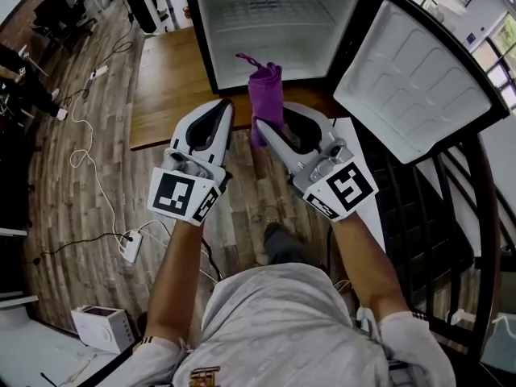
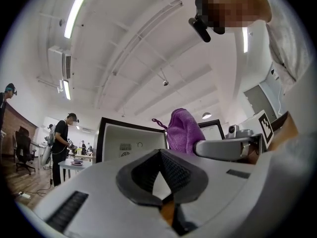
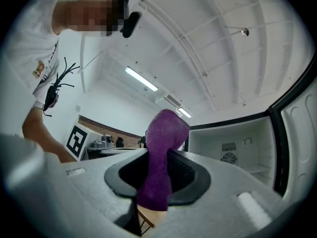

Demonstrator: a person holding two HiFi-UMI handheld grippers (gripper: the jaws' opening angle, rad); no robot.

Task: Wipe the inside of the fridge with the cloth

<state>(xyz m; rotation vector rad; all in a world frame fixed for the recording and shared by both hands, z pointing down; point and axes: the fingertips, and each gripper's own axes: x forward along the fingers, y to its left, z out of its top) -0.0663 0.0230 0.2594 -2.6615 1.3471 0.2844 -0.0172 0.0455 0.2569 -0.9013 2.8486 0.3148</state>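
The left tongs [image 2: 159, 153] are closed tip to tip on nothing, just beside the right tongs [image 3: 154, 177], which are clamped on the lower part of the purple cloth [image 3: 164, 133], most of it standing loose above the tips and not yet inside the open fridge [image 1: 274, 22] ahead. With only a narrow bunch gripped, rubbing the liner could drag the cloth out or leave bare tips scraping plastic. At the right, the swung-out door [image 1: 415, 79] could be knocked by the right arm.

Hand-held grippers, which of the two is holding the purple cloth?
The right hand-held gripper: its jaws are clamped on the purple cloth, which sticks up above them. The left hand-held gripper has its jaws together on nothing.
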